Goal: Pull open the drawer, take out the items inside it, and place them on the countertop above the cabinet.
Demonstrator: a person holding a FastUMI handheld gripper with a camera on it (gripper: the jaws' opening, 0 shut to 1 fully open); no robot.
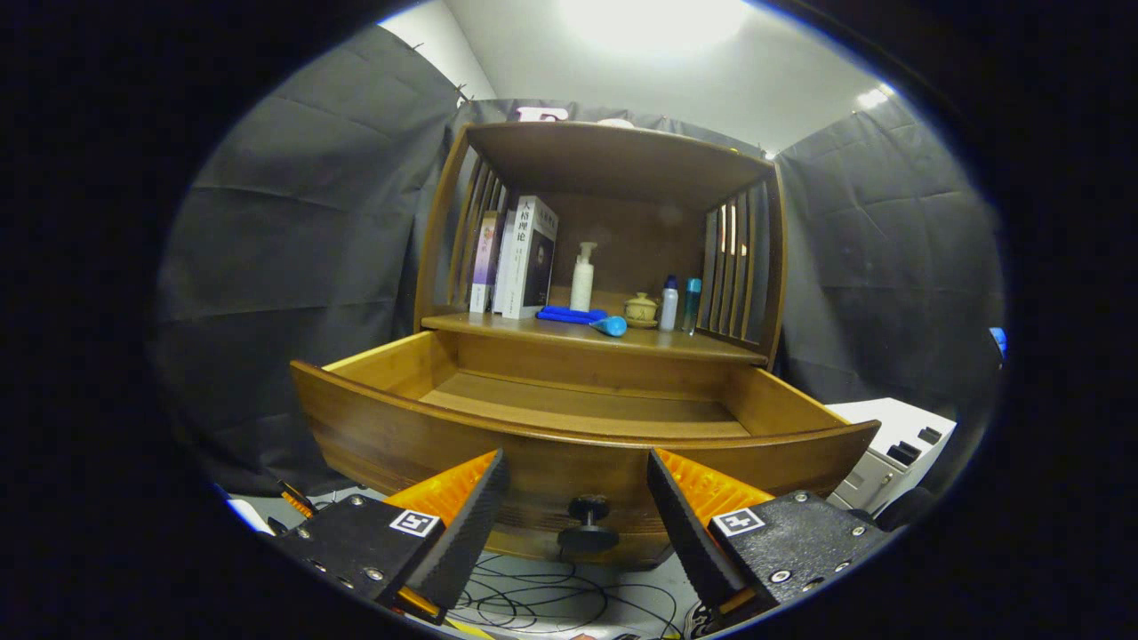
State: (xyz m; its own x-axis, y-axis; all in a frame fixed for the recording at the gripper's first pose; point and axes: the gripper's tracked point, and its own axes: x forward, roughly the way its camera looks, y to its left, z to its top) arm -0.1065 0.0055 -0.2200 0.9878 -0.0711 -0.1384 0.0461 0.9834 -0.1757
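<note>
Between the spread fingers of the black-and-orange gripper (578,520) sits the round black knob (588,523) of the brown wooden drawer (427,436), centred on its curved front; the claw gapes wide and holds nothing. That drawer stands pulled out, its visible floor bare, though the near strip behind the front panel is hidden. On the wooden countertop (711,347) above lie a blue tube-shaped item (582,317) near the front edge, with upright books (524,258) toward the left end, a white pump bottle (582,277), a small lidded pot (640,310) and two slim bottles (680,304) farther back. Judging from this, the sensible move is to lift the claw over the drawer's front edge and check that hidden strip before reaching in, keeping clear of the knob.
</note>
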